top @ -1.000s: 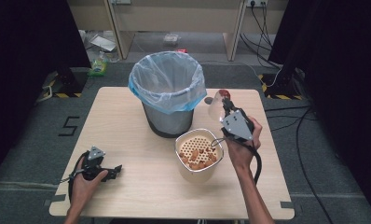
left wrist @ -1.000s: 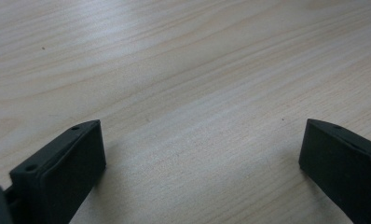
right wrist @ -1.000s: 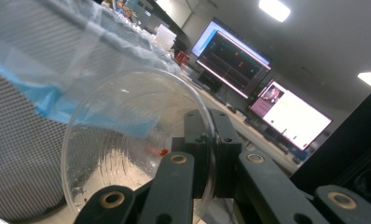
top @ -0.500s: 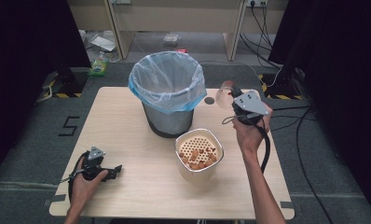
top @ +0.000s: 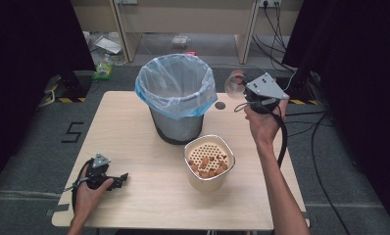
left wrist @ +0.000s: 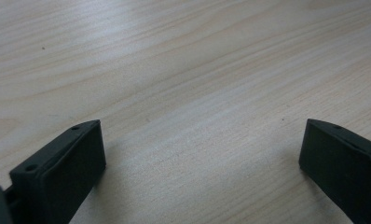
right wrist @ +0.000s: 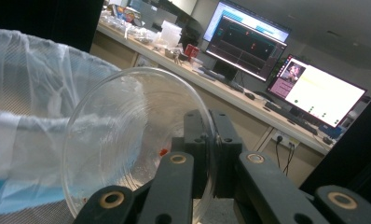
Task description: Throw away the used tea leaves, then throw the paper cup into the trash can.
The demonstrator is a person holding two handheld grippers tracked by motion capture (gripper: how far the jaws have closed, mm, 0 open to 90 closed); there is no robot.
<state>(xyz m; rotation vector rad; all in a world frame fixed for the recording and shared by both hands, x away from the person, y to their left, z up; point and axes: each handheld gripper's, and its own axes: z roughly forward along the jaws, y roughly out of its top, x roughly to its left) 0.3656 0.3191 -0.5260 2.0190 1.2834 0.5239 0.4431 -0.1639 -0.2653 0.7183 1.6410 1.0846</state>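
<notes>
The right tool (top: 243,93) is clamped on the rim of a clear plastic bowl (right wrist: 132,140), jaws pinched tight together with the thin wall between them. The bowl is held up in the air, just beside the rim of the lined trash bin (top: 176,95), tipped on edge so its open mouth faces sideways toward the bin; red smears cling inside. Below, near the bin, a cream strainer basket (top: 208,159) with food pieces sits on the surface (top: 134,127). The left tool (top: 115,180) rests low on the surface at the near left corner, jaws spread wide apart, nothing between them.
</notes>
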